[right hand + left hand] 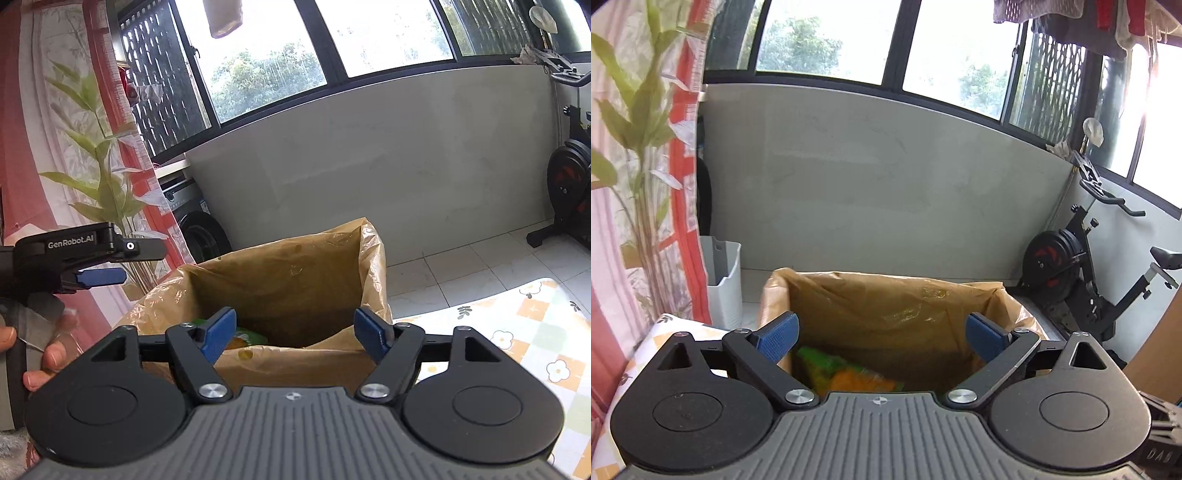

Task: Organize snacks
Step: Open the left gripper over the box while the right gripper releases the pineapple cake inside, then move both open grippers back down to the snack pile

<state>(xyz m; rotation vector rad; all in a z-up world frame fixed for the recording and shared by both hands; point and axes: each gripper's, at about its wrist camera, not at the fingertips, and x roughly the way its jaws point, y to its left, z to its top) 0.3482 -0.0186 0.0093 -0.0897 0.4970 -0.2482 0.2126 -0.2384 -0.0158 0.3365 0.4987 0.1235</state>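
Both the left tool [882, 334] and the right tool [295, 330] stand apart, gripping nothing. Just beyond them, at twelve o'clock, a green-and-orange snack packet [846, 373] lies inside the bag-lined bin [905, 295]; an exercise bike [1082, 266] stands farther off at three o'clock.

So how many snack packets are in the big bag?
1 that shows: a green and orange snack packet lying at the bottom of the yellow-brown bag, near its left side. More may be hidden behind the bag's near wall.
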